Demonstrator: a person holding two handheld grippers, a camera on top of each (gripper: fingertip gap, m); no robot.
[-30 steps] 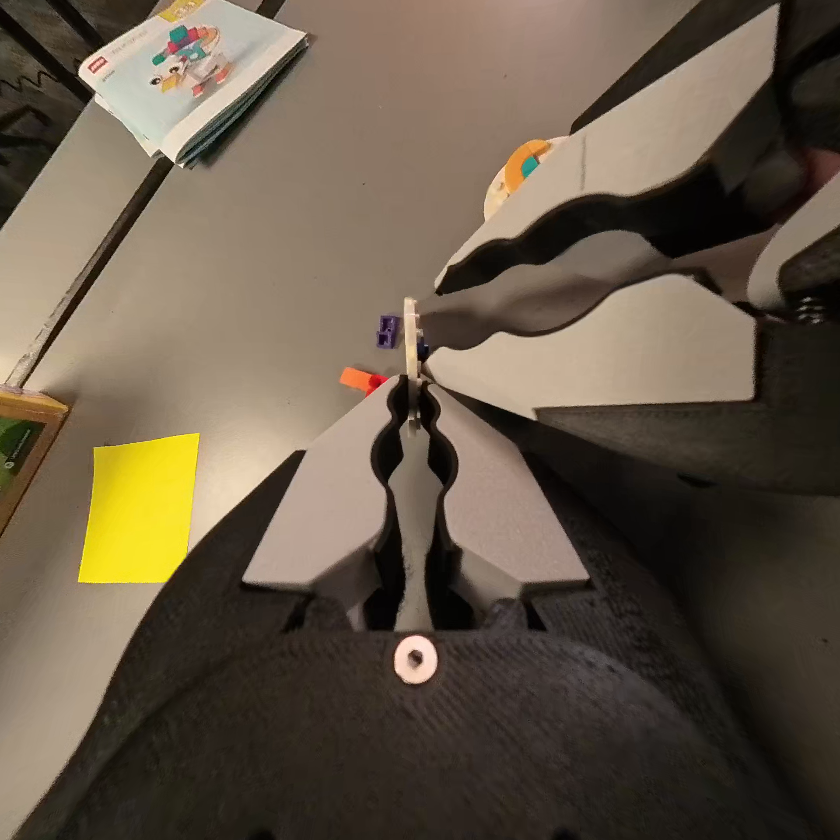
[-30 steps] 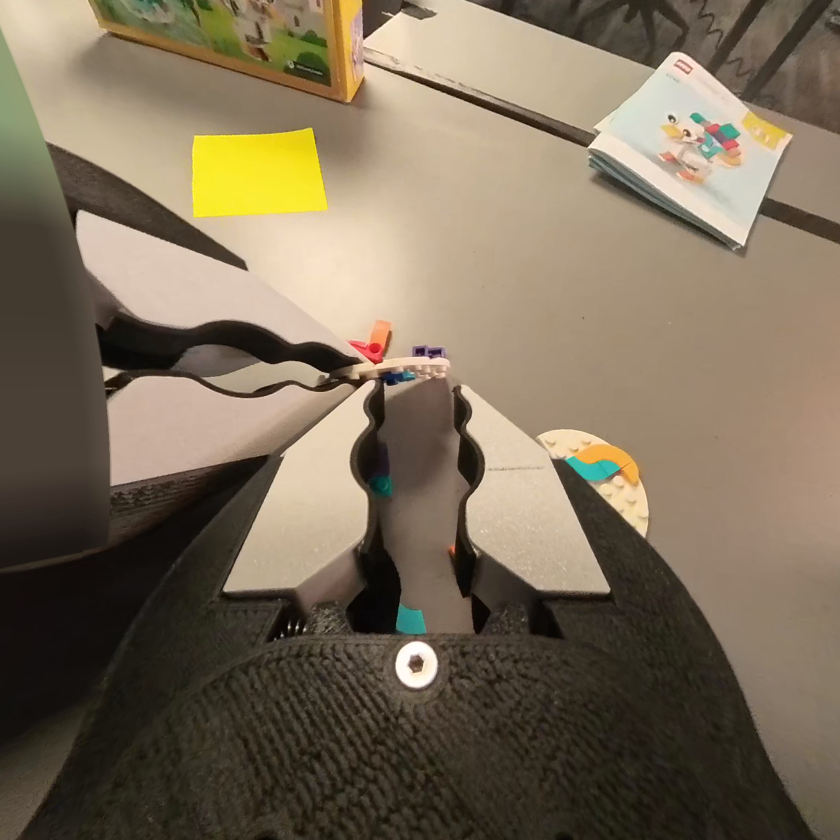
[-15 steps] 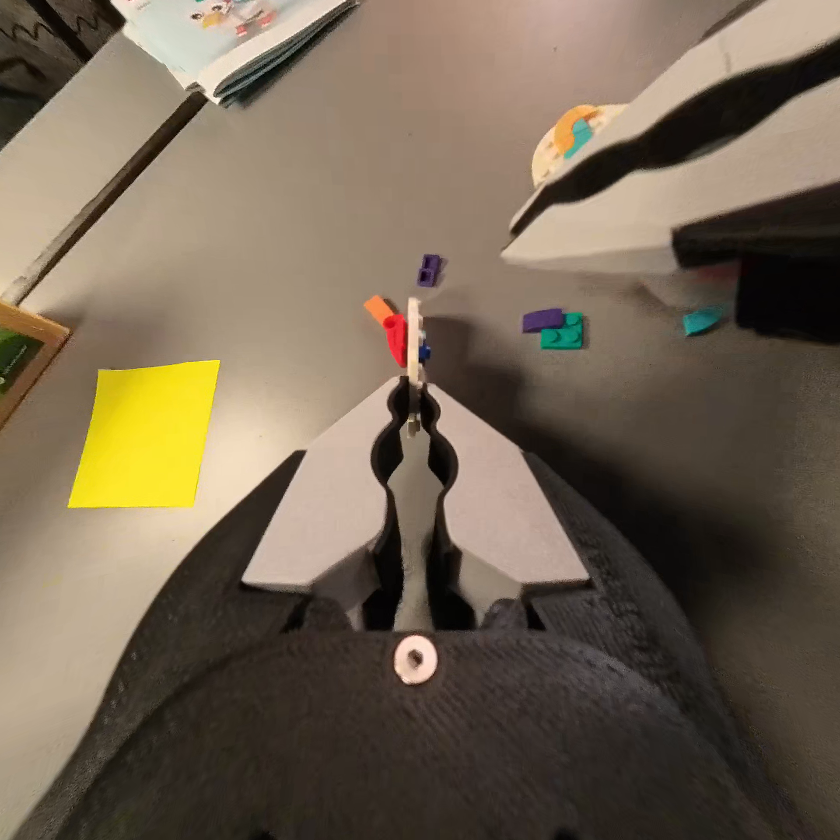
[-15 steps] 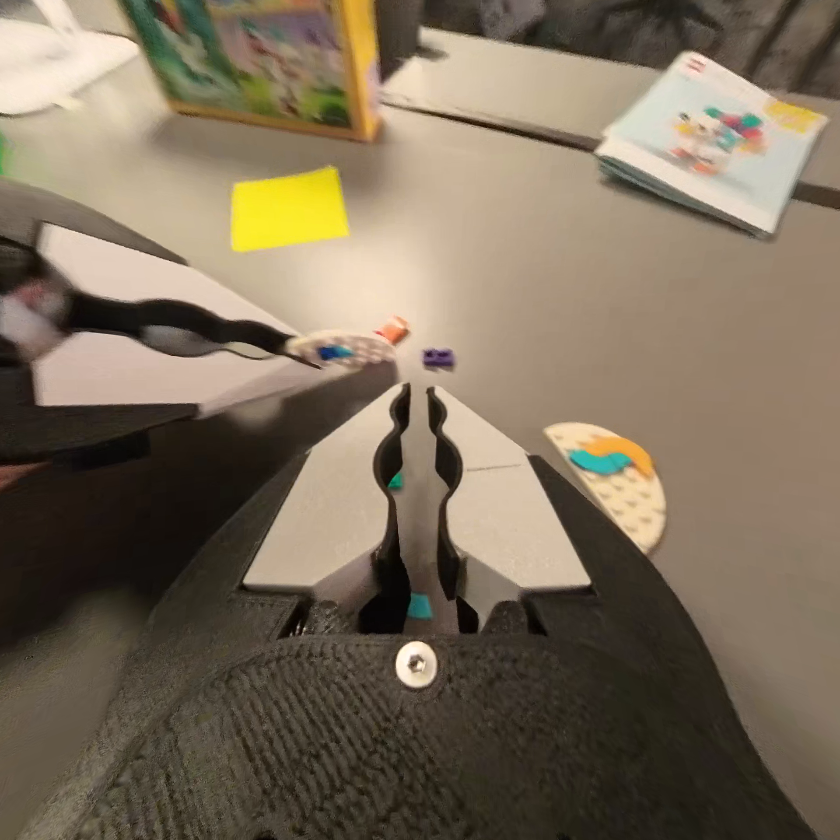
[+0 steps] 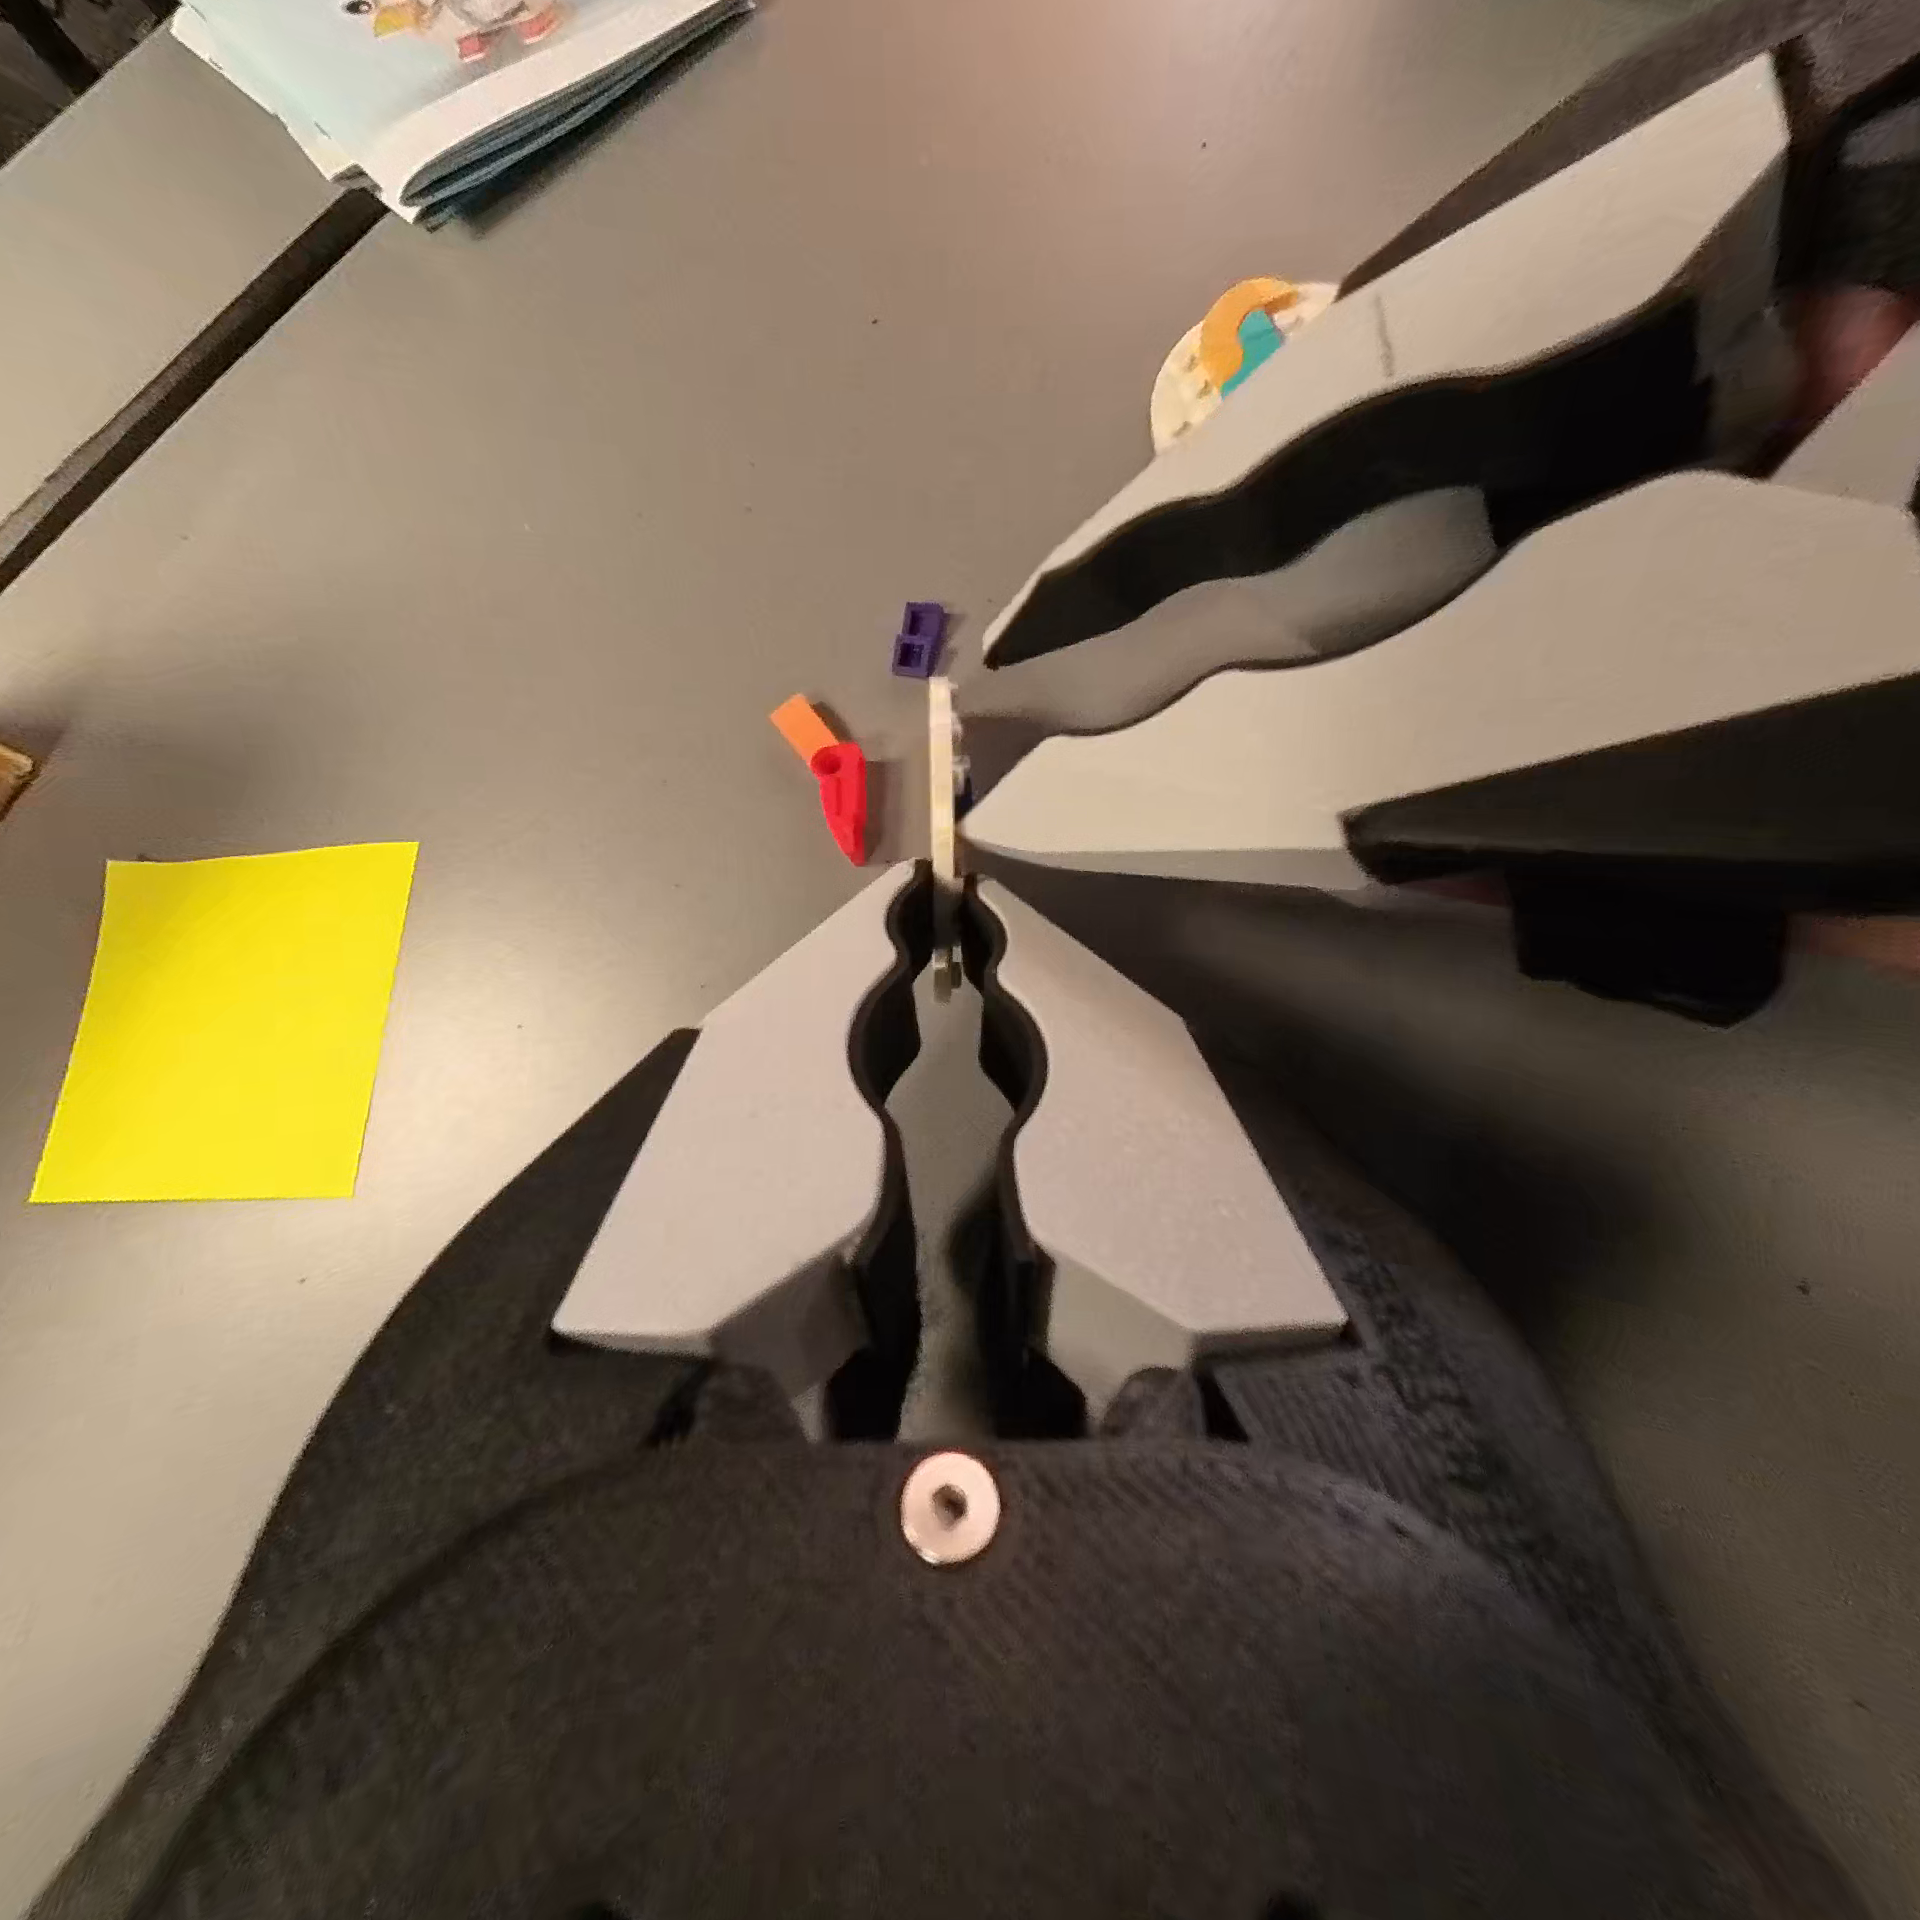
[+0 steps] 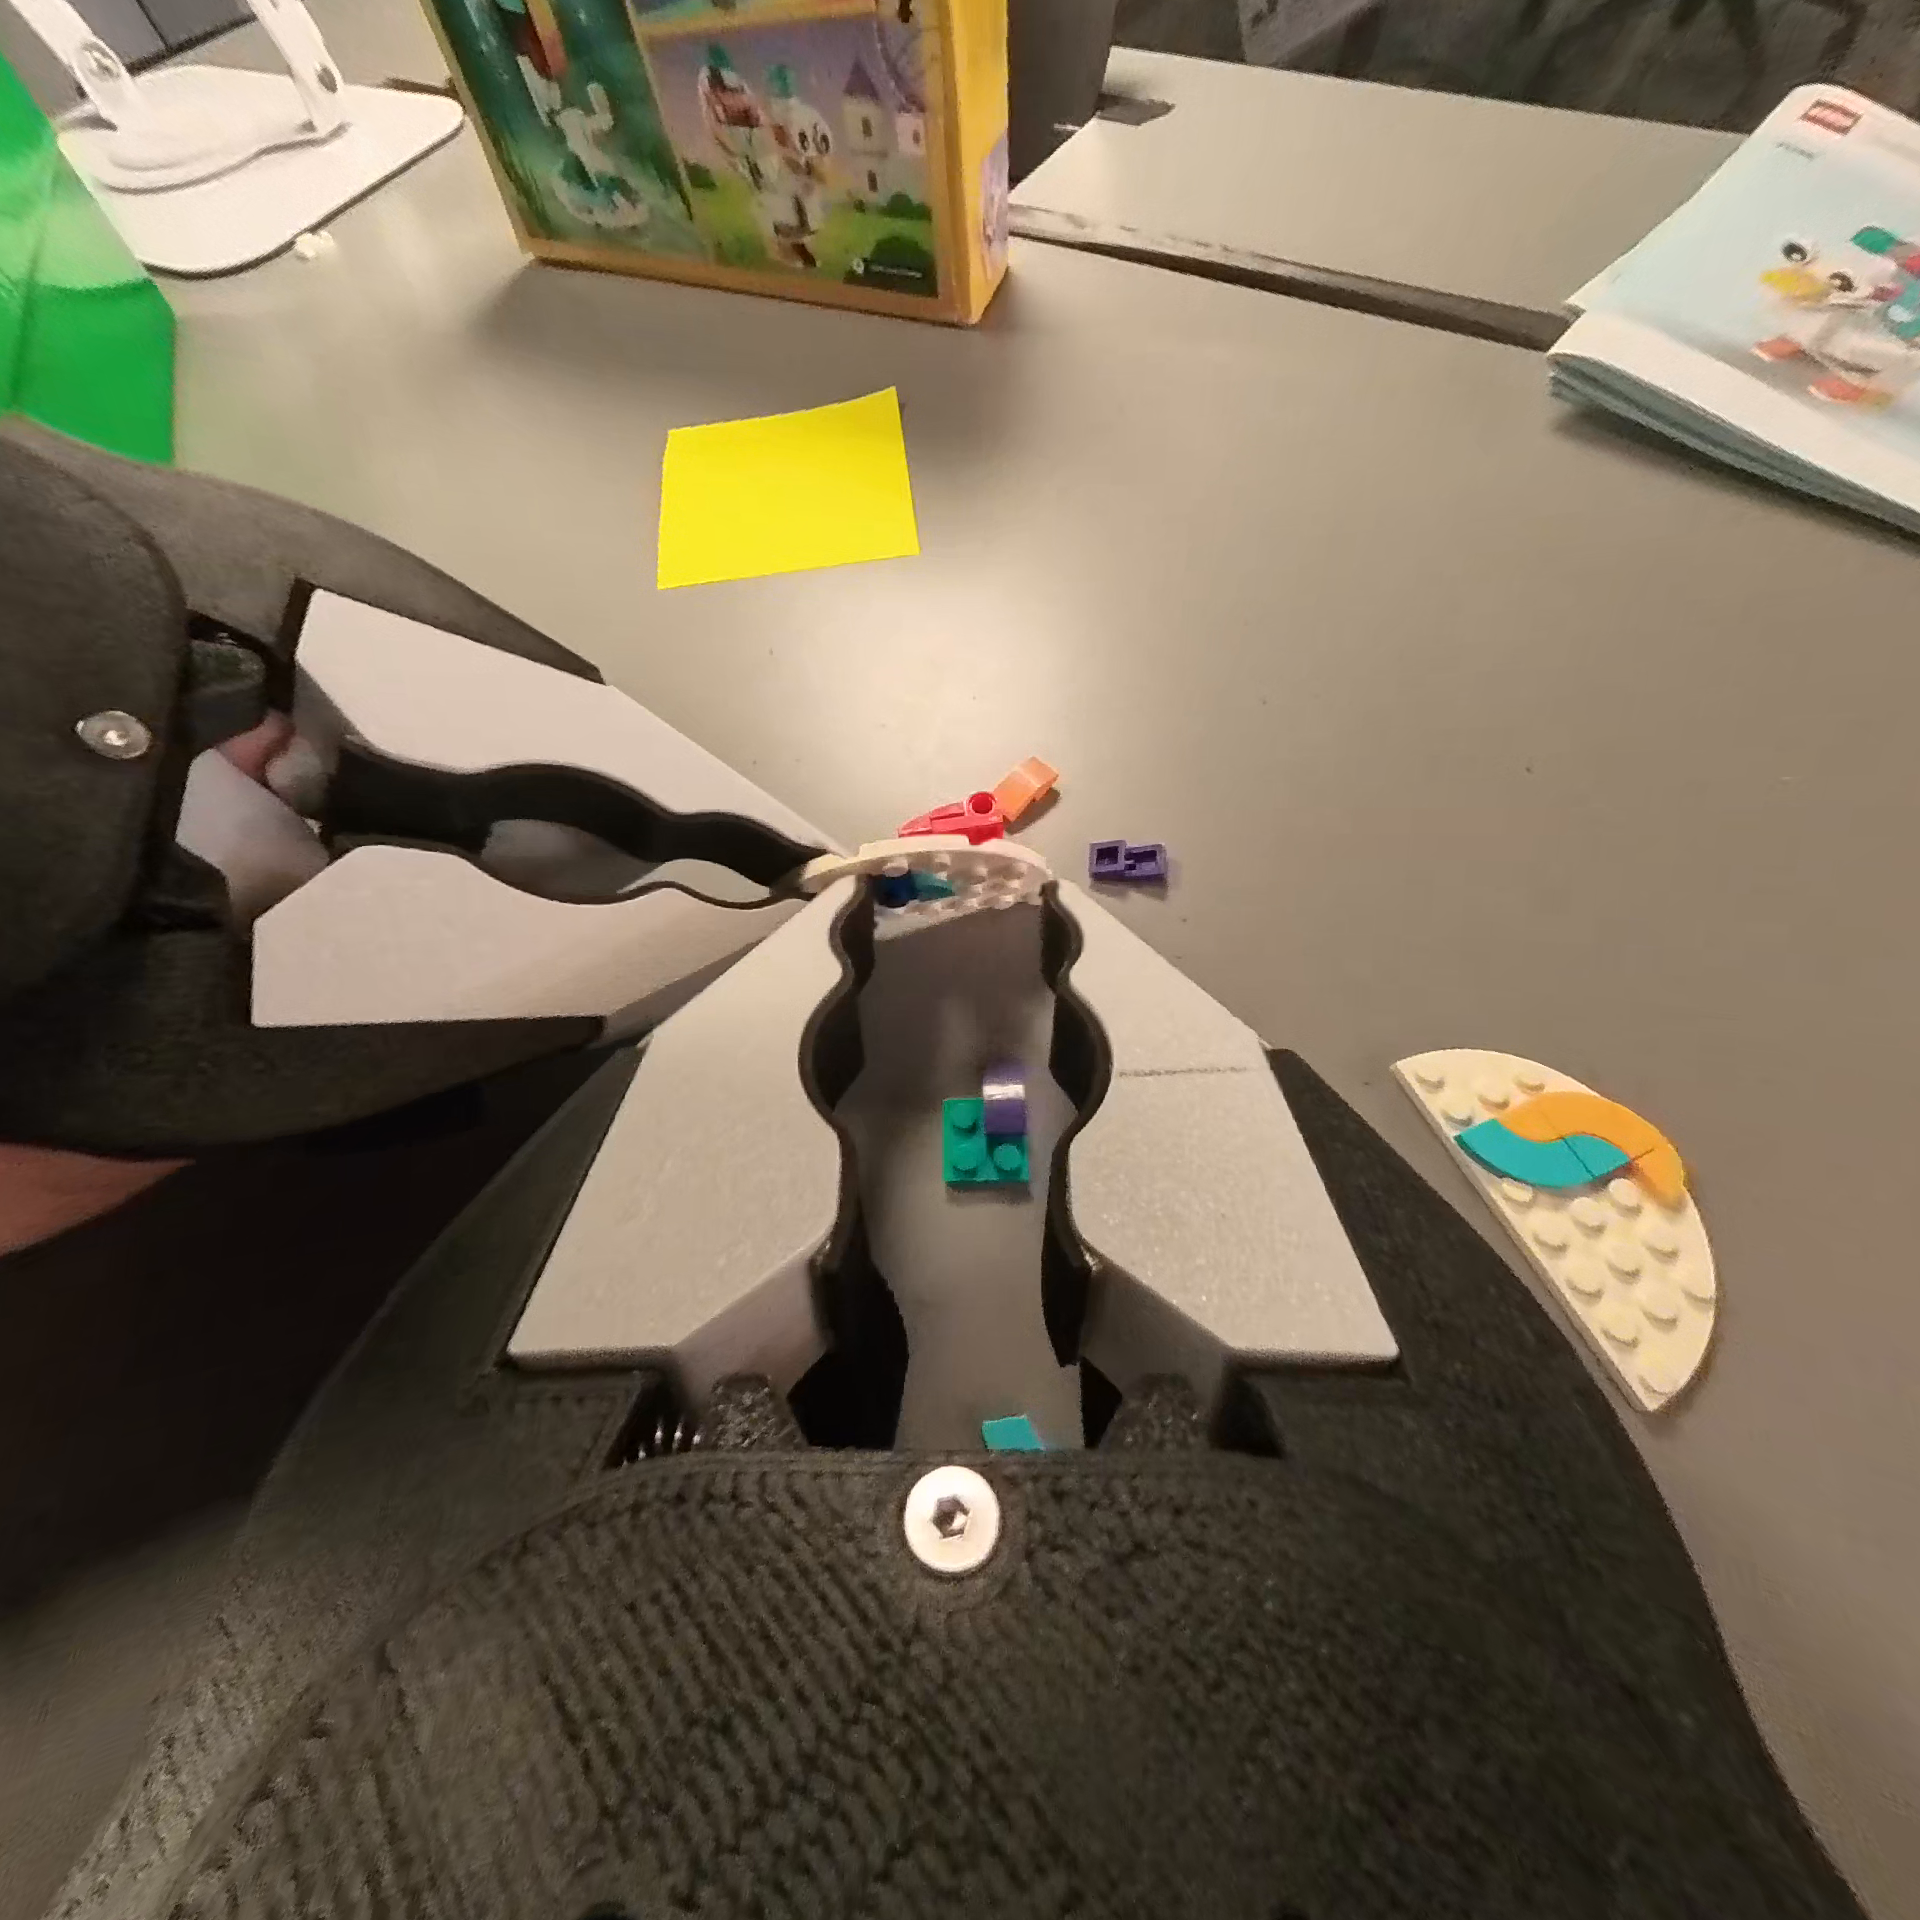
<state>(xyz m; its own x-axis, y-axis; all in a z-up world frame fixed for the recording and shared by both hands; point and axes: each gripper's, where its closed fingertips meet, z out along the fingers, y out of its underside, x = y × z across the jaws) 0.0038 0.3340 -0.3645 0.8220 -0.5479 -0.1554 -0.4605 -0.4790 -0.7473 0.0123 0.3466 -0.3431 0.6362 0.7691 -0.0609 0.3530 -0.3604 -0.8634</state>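
My left gripper is shut on a cream half-round studded plate and holds it edge-on above the grey table; small blue pieces sit on its face. The plate also shows in the right wrist view, where the left gripper comes in from the left. My right gripper is open, its fingertips on either side of the plate's free end; in the left wrist view the right gripper reaches in from the right. Whether its tips touch the plate I cannot tell.
On the table lie a red piece, an orange piece, a purple piece, a green plate with a purple piece, a teal piece and a second half-round plate. A yellow note, a box and a booklet lie farther back. The tips of both grippers are at nearly the same place.
Half a second ago my right gripper was drawn back and nearly shut. It has come back to the plate and opened around it. My left gripper still holds the plate.
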